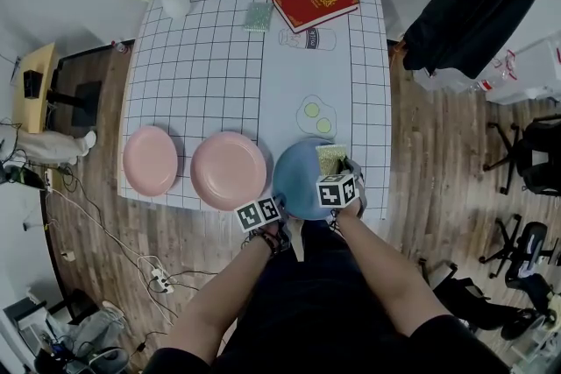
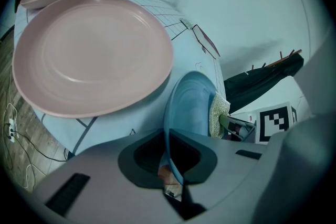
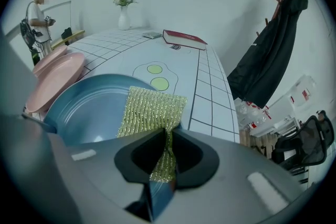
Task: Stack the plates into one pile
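A blue plate sits at the near edge of the grid-patterned table, right of two pink plates that lie side by side. My left gripper is shut on the blue plate's near rim, which runs edge-on between its jaws. The nearer pink plate fills that view's left. My right gripper is shut on a yellow-green scouring cloth that drapes over the blue plate at its right rim.
A red book, a small green pad and a flower vase stand at the table's far end. A dark coat hangs to the right, with office chairs beyond. A person stands past the table's left side.
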`<state>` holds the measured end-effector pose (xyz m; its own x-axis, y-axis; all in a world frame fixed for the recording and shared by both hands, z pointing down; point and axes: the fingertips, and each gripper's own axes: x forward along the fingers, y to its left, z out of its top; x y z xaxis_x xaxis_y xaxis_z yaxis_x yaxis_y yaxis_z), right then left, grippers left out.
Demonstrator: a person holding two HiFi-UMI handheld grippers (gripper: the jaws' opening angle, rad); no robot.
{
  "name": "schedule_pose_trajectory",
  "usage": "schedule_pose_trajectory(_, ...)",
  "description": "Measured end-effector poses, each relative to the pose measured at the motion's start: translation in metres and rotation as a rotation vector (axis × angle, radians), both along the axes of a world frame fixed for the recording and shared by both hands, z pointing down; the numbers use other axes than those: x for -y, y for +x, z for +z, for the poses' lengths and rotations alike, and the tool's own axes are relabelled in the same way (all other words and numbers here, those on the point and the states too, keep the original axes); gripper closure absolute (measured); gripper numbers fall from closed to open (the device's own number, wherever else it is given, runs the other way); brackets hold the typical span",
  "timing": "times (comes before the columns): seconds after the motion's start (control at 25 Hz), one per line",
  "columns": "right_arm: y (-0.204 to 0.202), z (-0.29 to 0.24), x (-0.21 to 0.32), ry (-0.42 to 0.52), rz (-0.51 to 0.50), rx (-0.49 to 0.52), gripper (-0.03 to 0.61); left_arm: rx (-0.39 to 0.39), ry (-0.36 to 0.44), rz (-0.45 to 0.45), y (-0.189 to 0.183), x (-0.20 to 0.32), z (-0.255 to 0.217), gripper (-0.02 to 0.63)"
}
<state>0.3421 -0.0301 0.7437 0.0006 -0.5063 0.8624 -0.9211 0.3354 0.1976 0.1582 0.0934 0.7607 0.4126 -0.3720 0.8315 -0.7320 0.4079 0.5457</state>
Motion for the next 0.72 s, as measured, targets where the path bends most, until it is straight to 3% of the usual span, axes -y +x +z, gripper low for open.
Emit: schedule_pose_trajectory(0.72,-0.062,0.0,0.03,-0.005,-0.141,0.094,0.522,-0.006,0.002,0.059,0.002,0.0,-0.001,0.601)
